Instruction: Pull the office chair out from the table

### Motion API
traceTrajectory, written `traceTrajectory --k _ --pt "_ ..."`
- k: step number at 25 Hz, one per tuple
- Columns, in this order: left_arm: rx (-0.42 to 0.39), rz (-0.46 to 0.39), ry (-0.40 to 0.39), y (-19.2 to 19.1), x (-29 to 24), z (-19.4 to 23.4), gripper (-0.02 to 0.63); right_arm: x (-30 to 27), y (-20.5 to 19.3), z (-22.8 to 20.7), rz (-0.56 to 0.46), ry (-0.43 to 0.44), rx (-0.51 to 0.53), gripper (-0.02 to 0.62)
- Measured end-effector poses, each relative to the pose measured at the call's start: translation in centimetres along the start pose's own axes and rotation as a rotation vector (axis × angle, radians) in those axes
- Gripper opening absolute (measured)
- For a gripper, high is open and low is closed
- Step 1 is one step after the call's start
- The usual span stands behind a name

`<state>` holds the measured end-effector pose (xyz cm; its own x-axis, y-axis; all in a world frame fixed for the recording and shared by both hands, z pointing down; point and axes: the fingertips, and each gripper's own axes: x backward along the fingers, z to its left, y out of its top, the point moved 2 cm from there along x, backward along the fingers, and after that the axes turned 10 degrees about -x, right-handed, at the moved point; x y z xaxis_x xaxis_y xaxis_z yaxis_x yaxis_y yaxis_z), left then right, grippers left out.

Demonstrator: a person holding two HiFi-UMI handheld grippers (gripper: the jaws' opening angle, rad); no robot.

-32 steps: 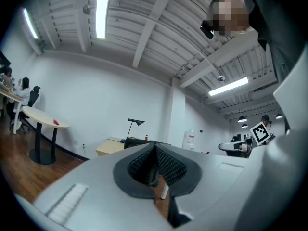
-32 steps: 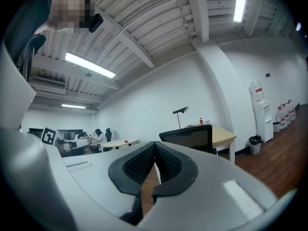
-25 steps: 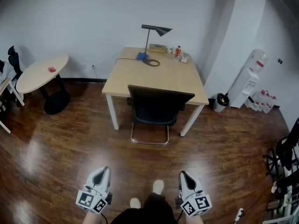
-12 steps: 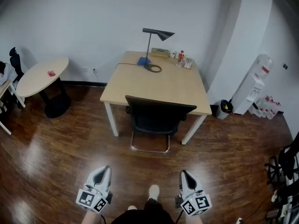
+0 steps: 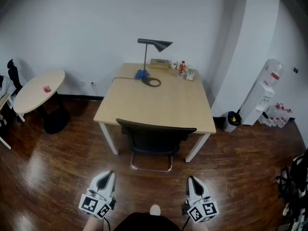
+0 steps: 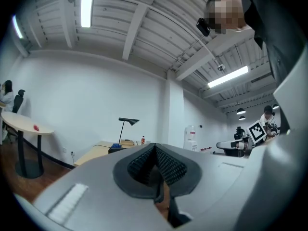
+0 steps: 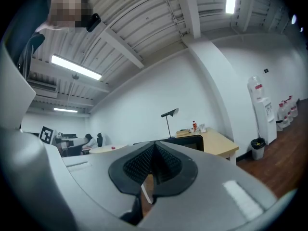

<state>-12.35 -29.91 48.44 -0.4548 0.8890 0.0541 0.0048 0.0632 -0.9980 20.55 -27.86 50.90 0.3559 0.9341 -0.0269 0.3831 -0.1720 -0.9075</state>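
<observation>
Left hand-held gripper (image 5: 107,175), right hand-held gripper (image 5: 190,180) — both closed, empty, short of office chair (image 5: 156,137)

My head camera looks from high up, forward and steeply down, at the desk (image 5: 159,105) and the office chair (image 5: 155,137), which stand some way ahead. At its lower edge it shows the left gripper (image 5: 107,175) and the right gripper (image 5: 191,179). The 2 gripper cameras sit low and look level along their own jaws. All 3 views share the desk and its lamp (image 5: 153,43).
</observation>
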Motion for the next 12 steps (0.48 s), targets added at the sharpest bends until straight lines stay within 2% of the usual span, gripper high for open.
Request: traceTrajectory --k 7,12 --pt "-0.009 0.016 0.02 -0.3 -5.2 -0.1 0.002 -4.3 2.5 -3.1 0.014 0.043 0.05 0.014" --pt "-0.017 0.03 0.01 -0.1 -7.6 0.0 0.002 -6.8 2.6 -5.0 0.032 0.051 0.078 0.014"
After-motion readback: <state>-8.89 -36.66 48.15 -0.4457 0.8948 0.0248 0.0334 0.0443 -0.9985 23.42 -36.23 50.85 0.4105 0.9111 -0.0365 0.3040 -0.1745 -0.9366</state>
